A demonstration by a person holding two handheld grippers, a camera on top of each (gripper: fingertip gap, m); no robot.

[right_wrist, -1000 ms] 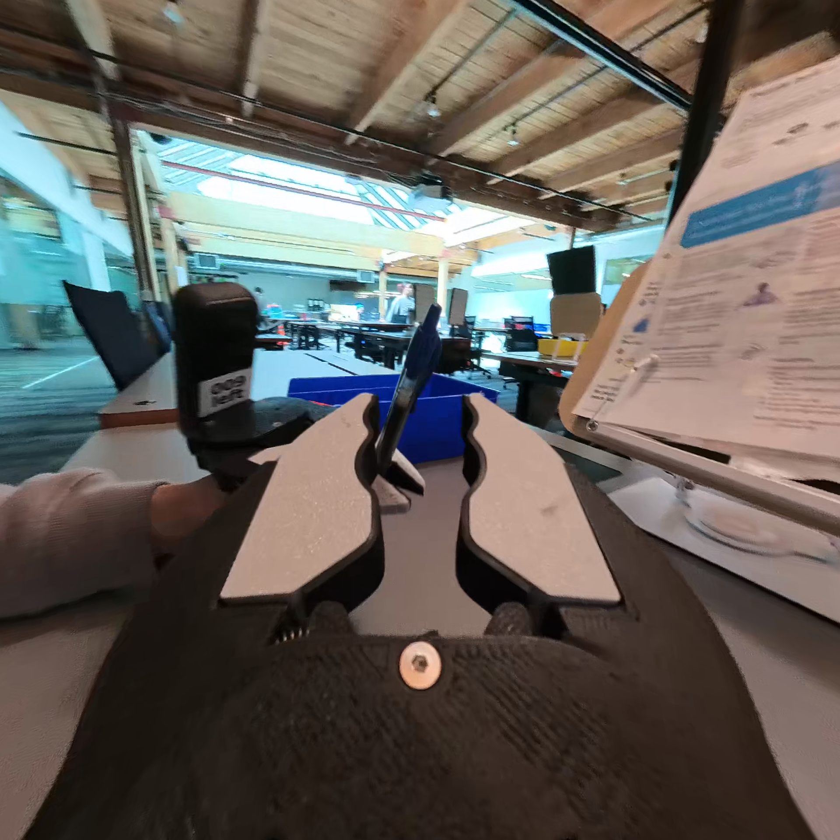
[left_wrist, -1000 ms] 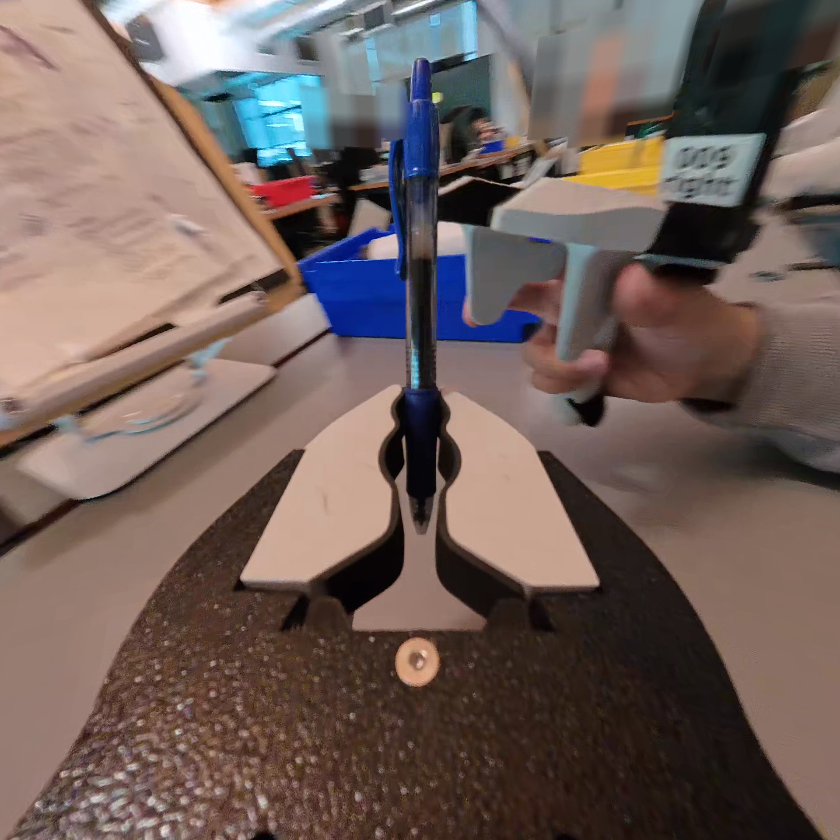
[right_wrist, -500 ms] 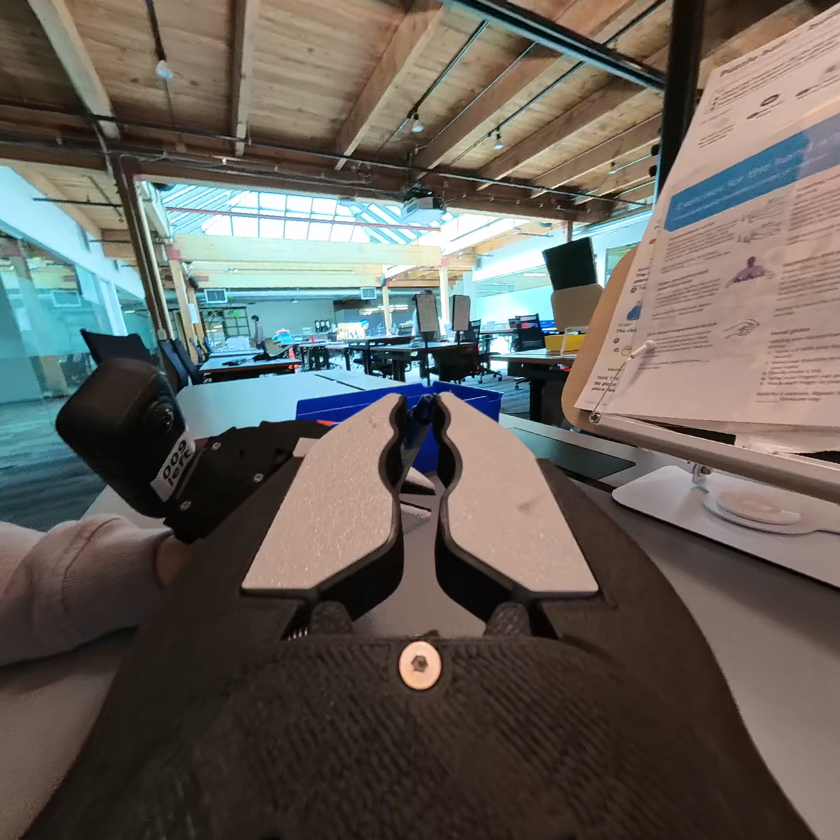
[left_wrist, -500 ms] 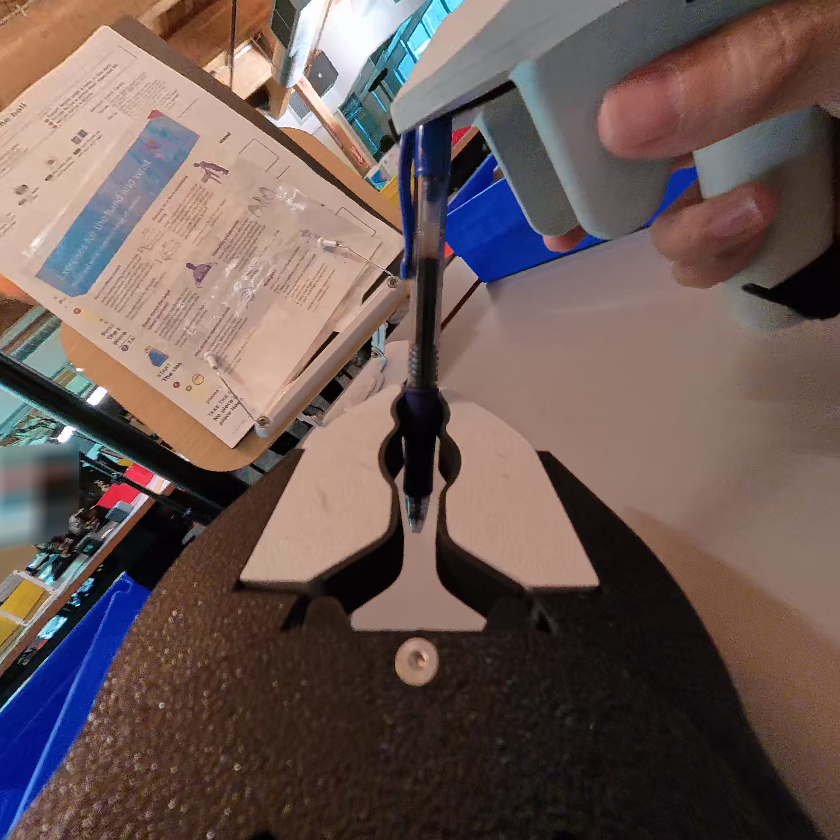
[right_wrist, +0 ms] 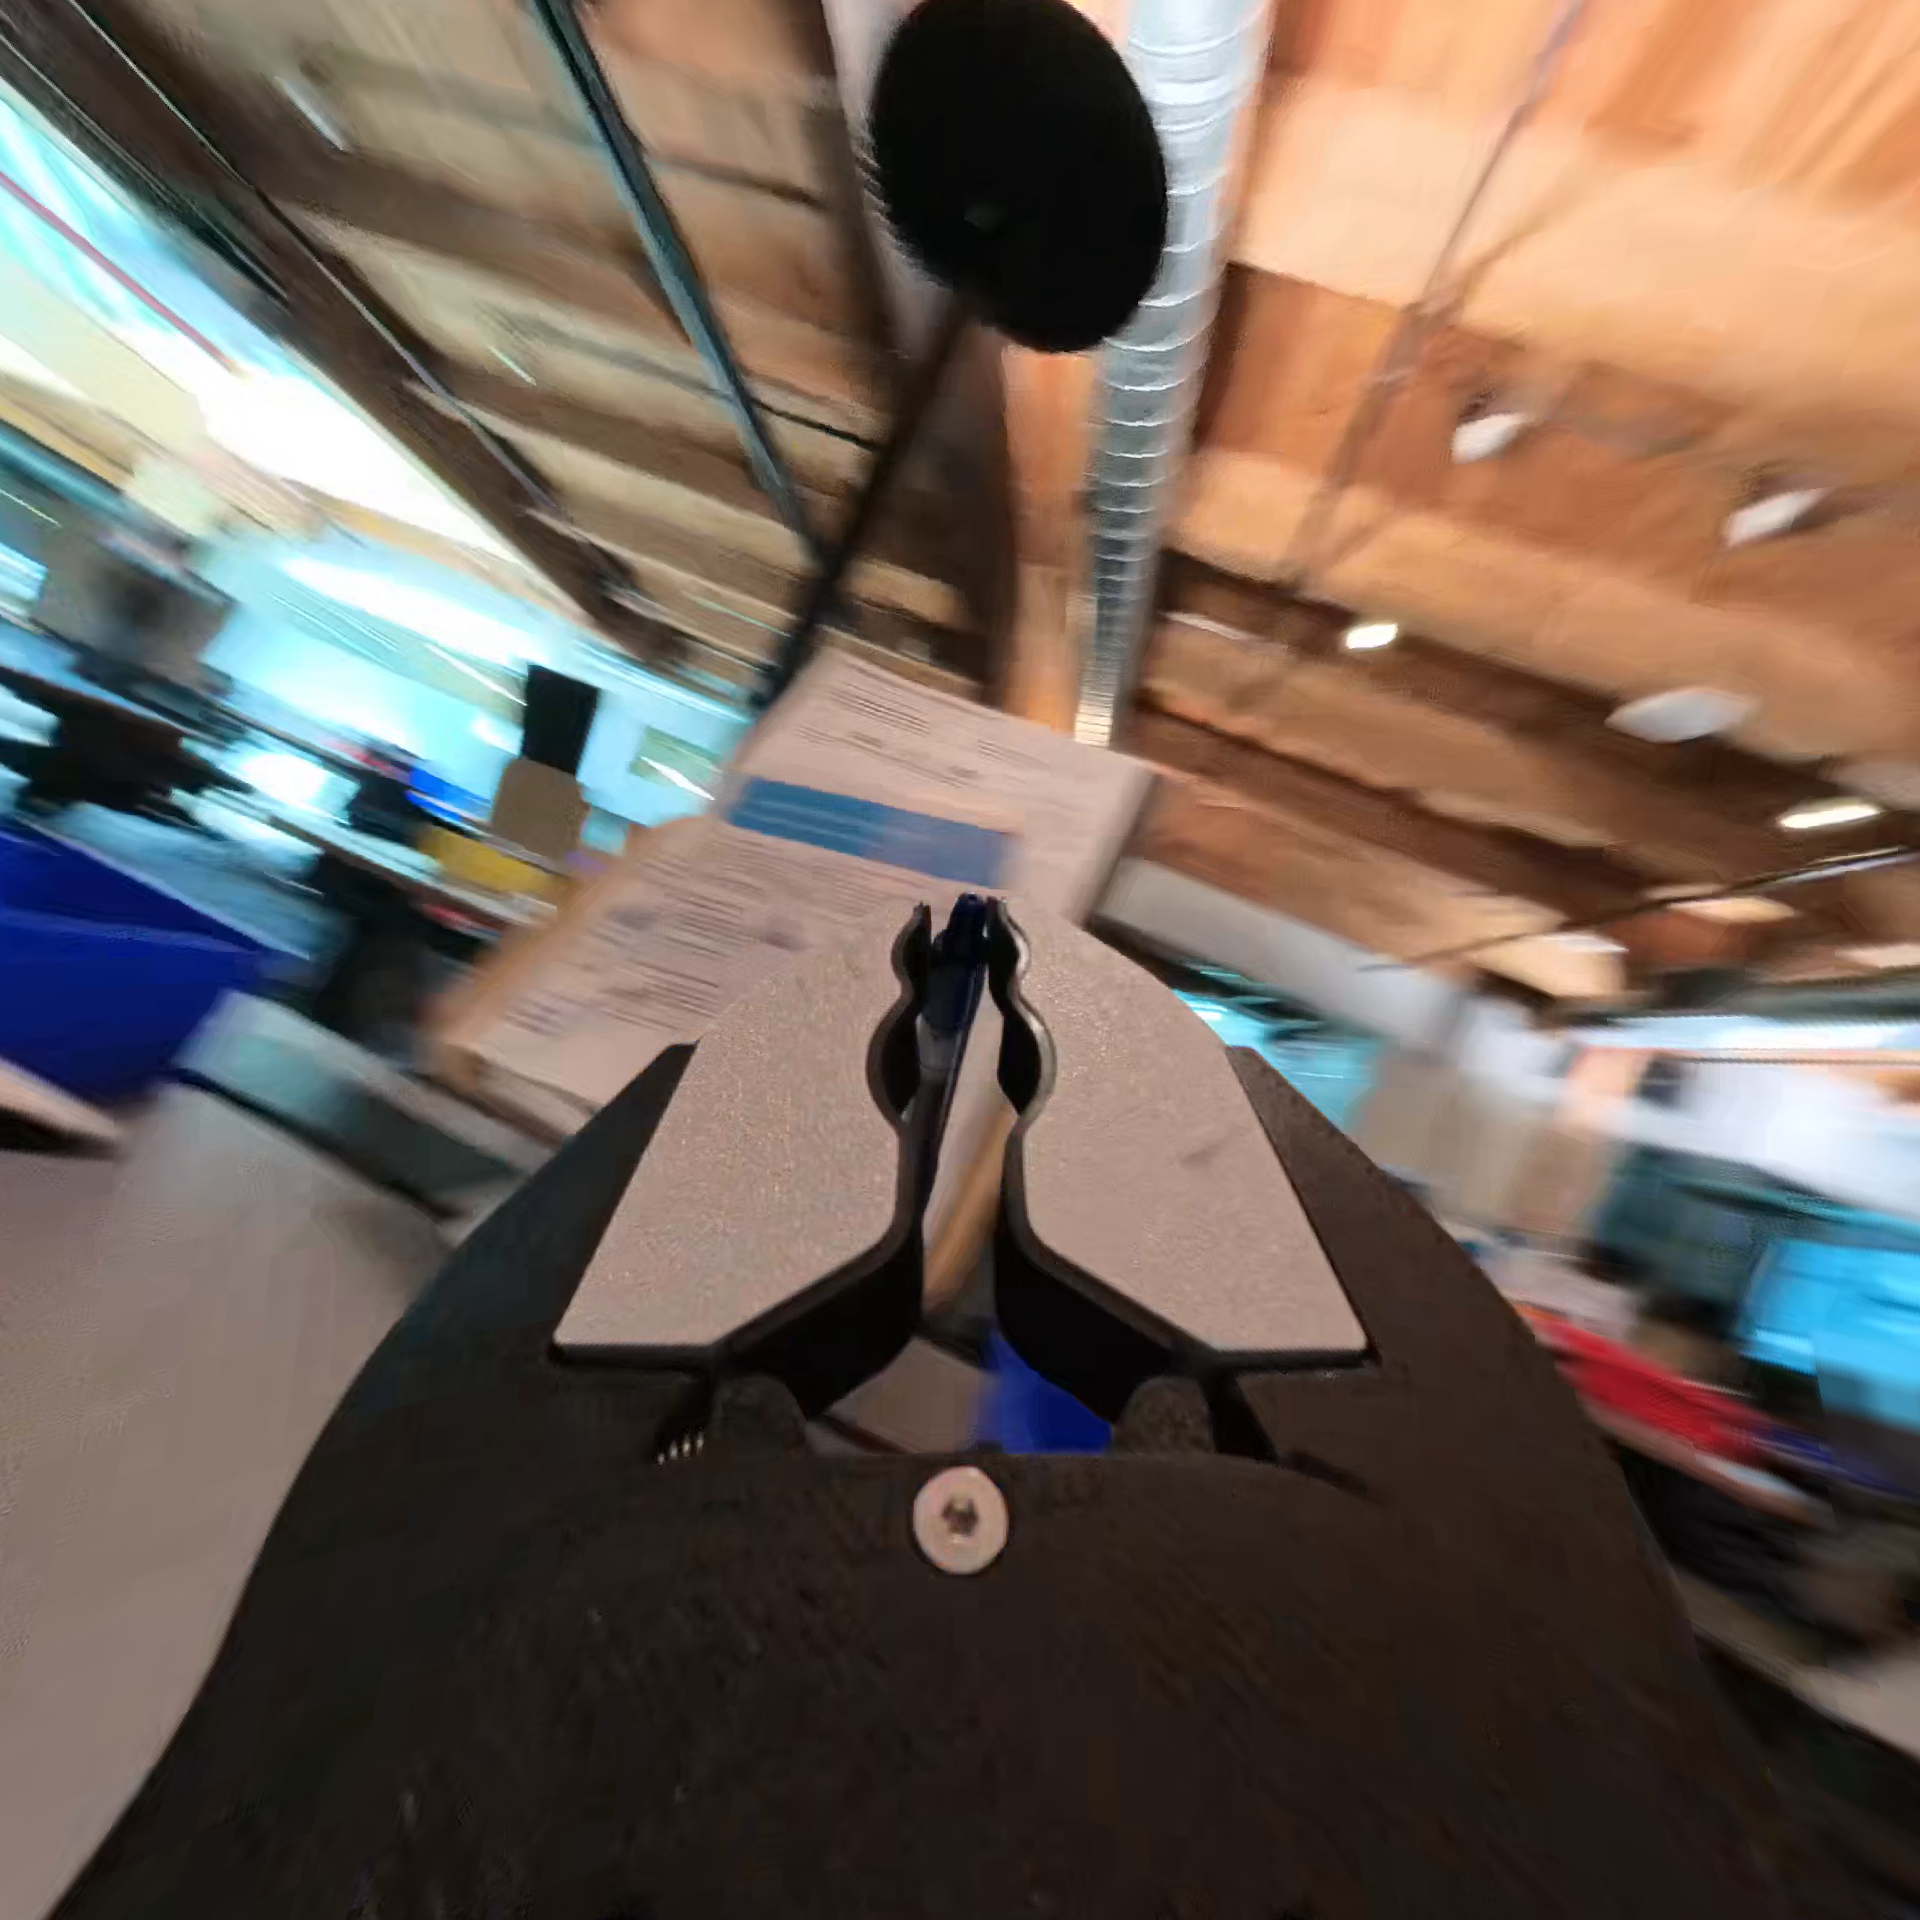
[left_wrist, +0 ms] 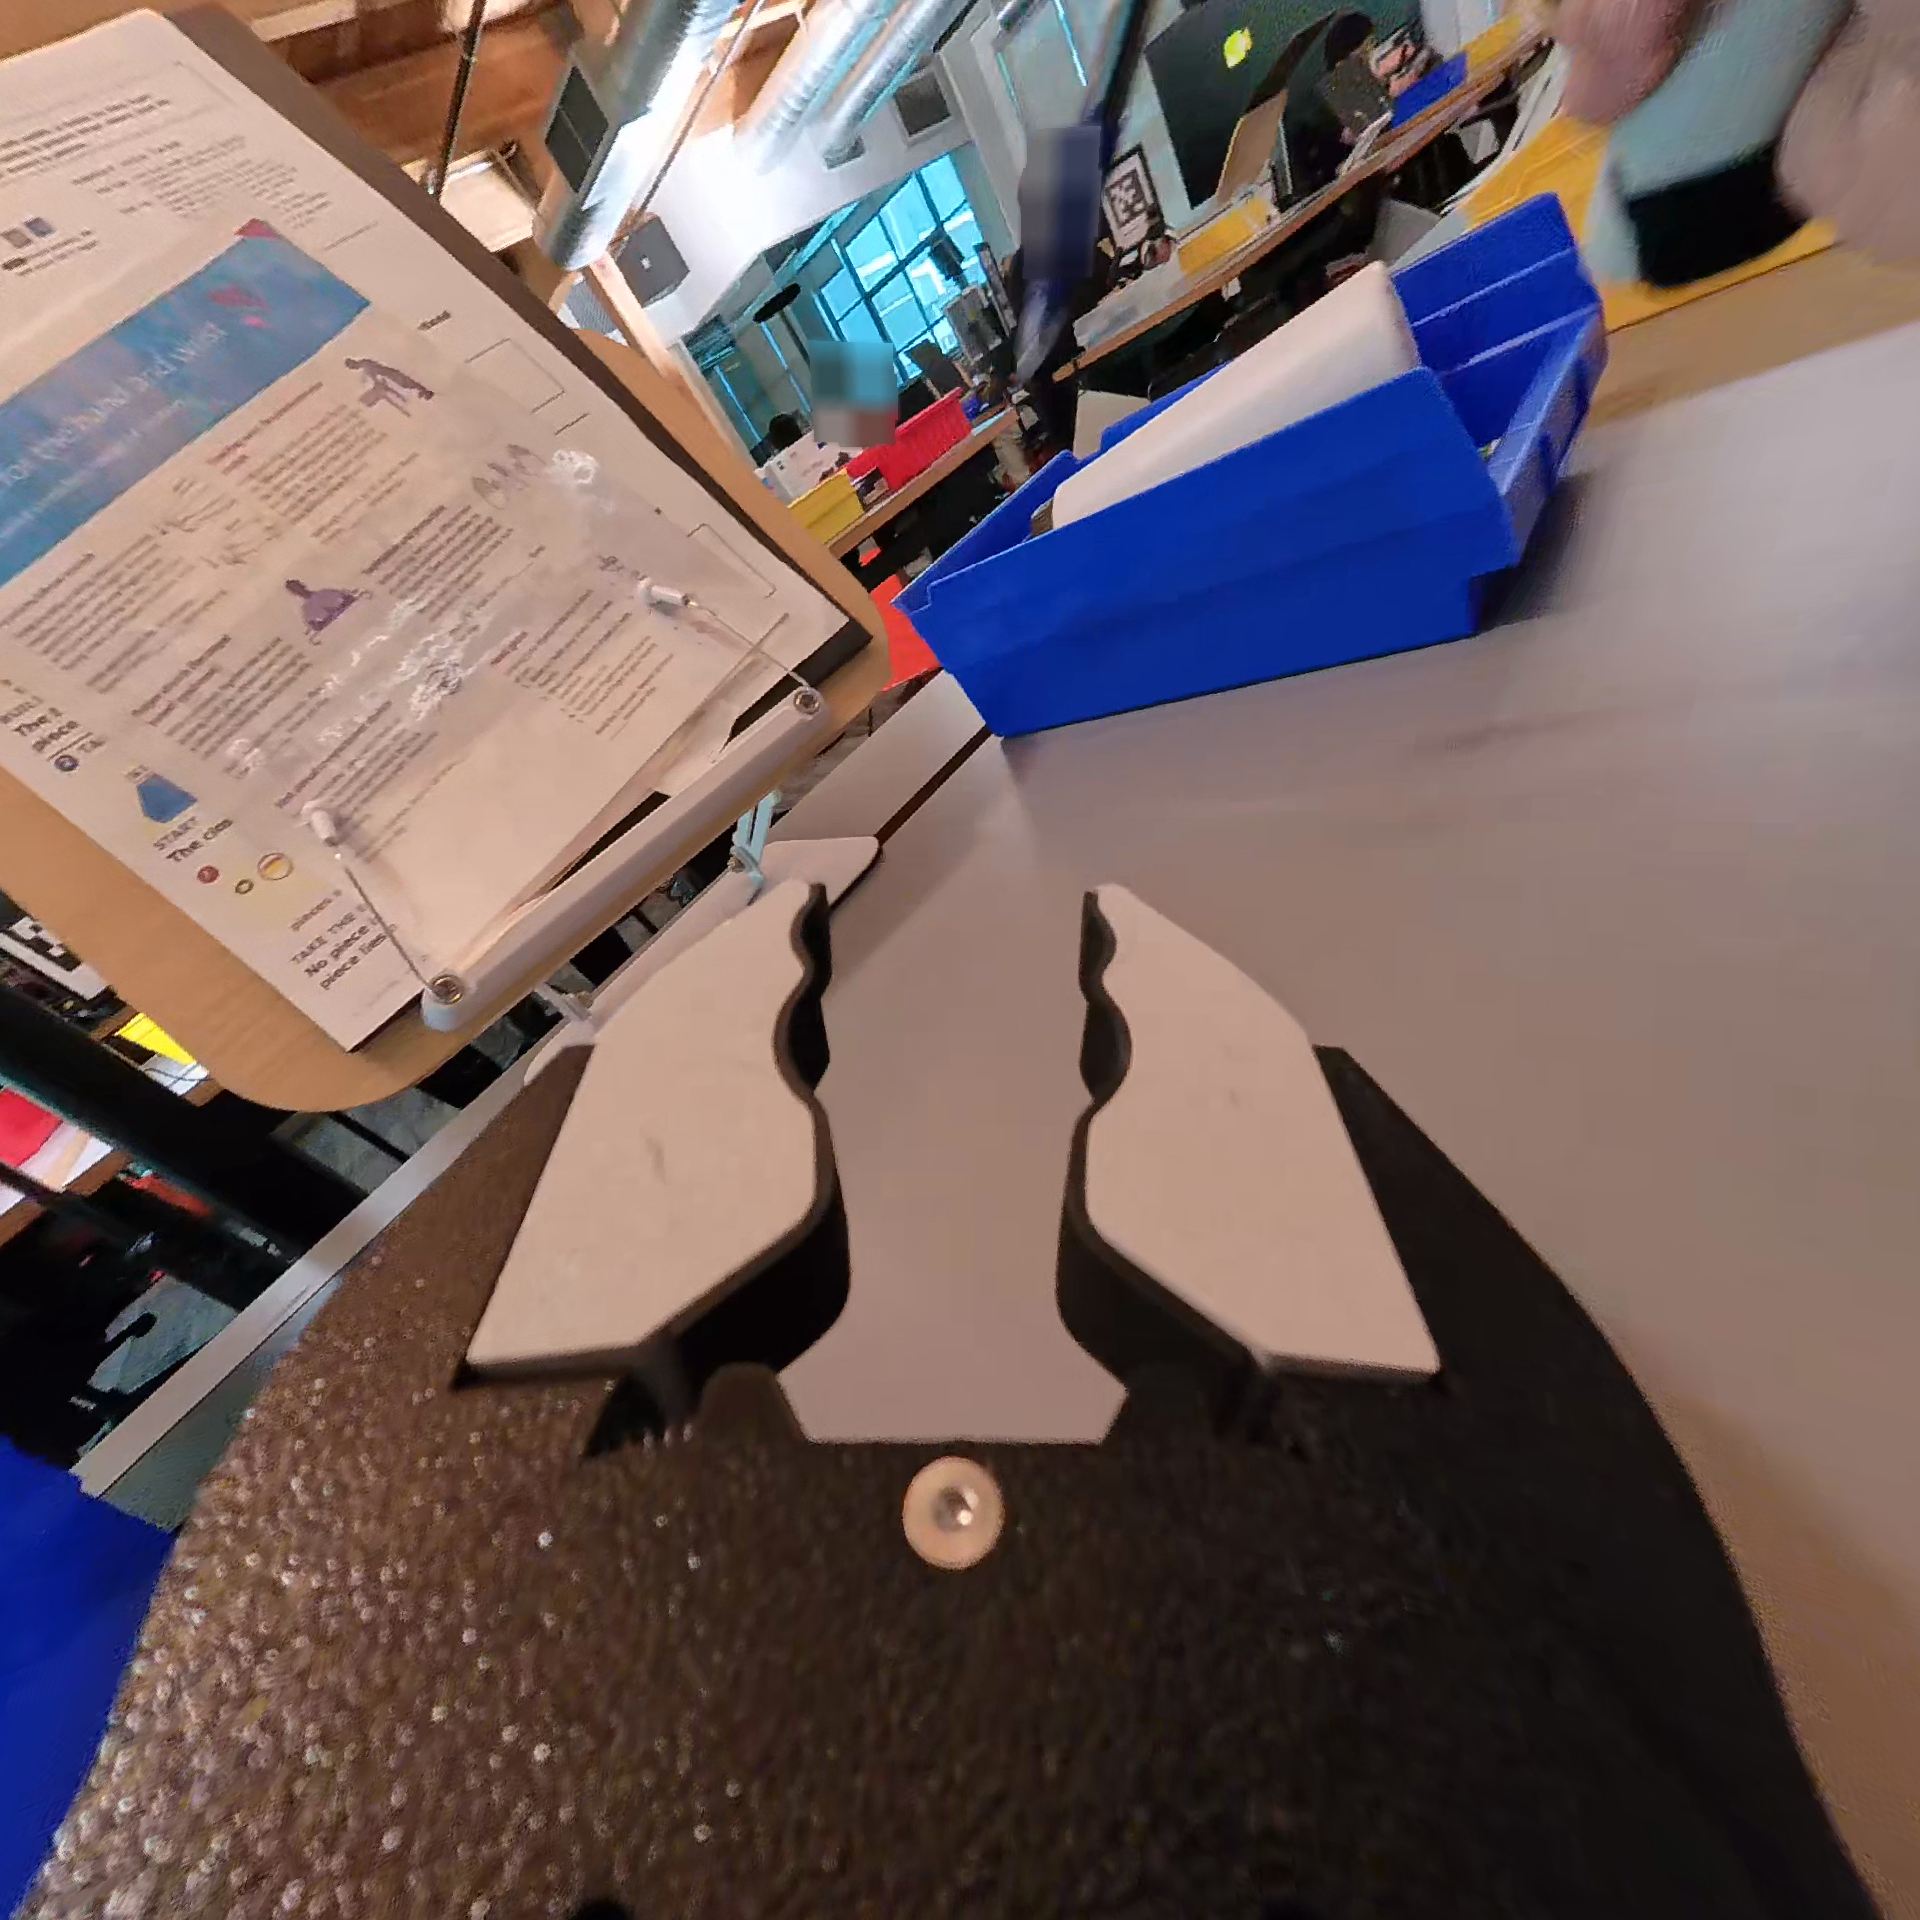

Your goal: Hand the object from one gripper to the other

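Left wrist view, from the left edge: a printed instruction sheet [left_wrist: 312, 582] lies on a tilted wooden board [left_wrist: 156, 935], held at its lower edge by a pale clip bar [left_wrist: 623, 883]. Centre: the left tool [left_wrist: 951, 914] stands with its jaws wide apart and nothing between them; only the grey worktop [left_wrist: 1455, 883] shows in the gap. Beyond it, a blue bin [left_wrist: 1247, 582] sits on the worktop with a white object [left_wrist: 1247, 395] resting inside. Behind the bin, a blurred blue streak [left_wrist: 1060, 239] rises; it cannot be identified with certainty. Upper right corner: a blurred hand [left_wrist: 1849, 125] on a pale handle with a dark base.

Right wrist view, heavily motion-blurred, from the left: the blue bin [right_wrist: 94, 956] and the worktop [right_wrist: 156, 1351]. Centre: the right tool [right_wrist: 961, 920] is angled upward toward the ceiling, its jaws drawn narrow and gripping the blue pen [right_wrist: 951, 997], which runs between the pads from near their tips down into the gap. Behind the tips stands the instruction sheet [right_wrist: 831, 831]. Above hangs a black foam-covered ball [right_wrist: 1018, 166] on a thin stem.
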